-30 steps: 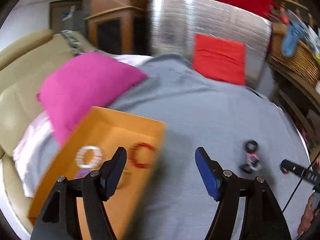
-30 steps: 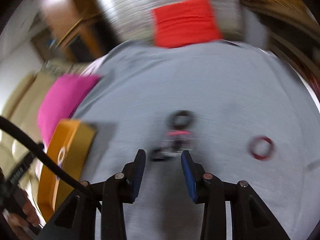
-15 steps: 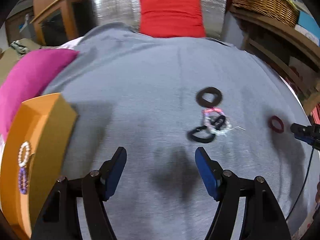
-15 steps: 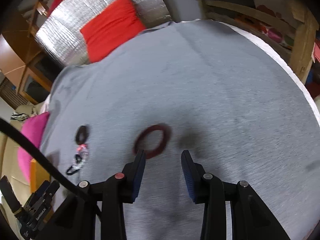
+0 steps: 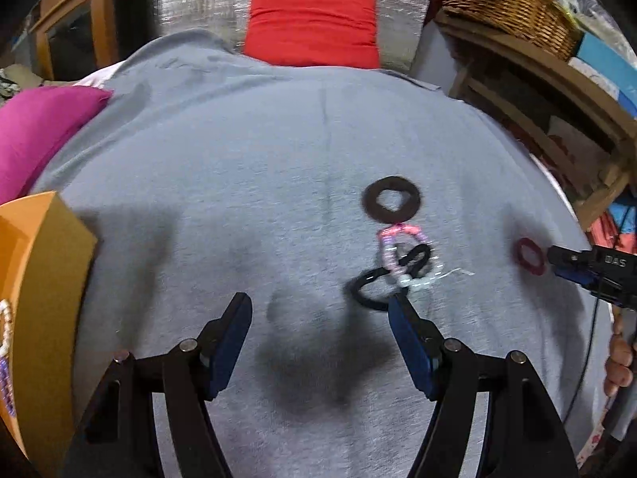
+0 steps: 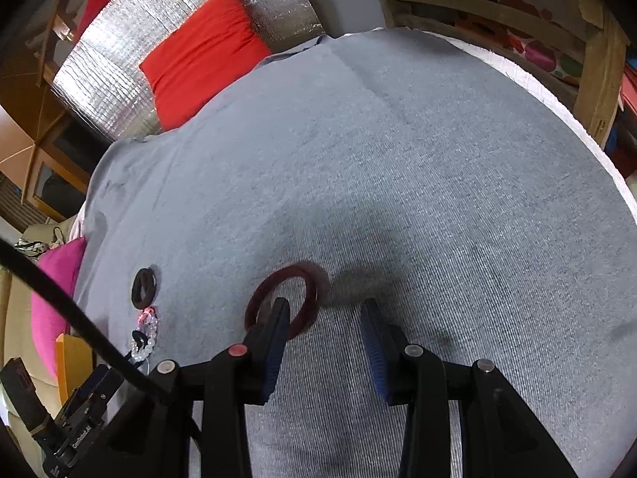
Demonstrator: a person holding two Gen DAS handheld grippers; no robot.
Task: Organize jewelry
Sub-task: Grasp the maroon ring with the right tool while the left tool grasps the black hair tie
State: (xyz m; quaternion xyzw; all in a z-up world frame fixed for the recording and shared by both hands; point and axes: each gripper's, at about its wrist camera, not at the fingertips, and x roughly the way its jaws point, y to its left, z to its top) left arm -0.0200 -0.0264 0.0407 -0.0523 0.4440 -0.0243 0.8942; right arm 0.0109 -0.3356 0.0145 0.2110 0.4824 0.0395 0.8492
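A dark red bangle [image 6: 283, 302] lies on the grey cloth; my right gripper [image 6: 324, 312] is open and low over it, its left finger [image 6: 274, 330] inside the ring, the right finger outside. The bangle also shows in the left wrist view [image 5: 528, 255], with the right gripper's tip beside it. My left gripper [image 5: 318, 310] is open and empty above the cloth. Just past its right finger lies a tangle of pink, clear and black bracelets [image 5: 402, 267], with a black ring [image 5: 391, 204] behind. An orange box [image 5: 47, 279] at the left holds beaded bracelets.
A magenta pillow [image 5: 40, 131] lies at the far left, a red cushion [image 5: 314, 26] against a silver panel at the back. Wooden shelves with a wicker basket [image 5: 505, 0] stand at the right, close to the cloth's edge.
My left gripper swung right from over the orange box to the bracelet tangle. My right gripper moved from the tangle to the red bangle and closed in on it.
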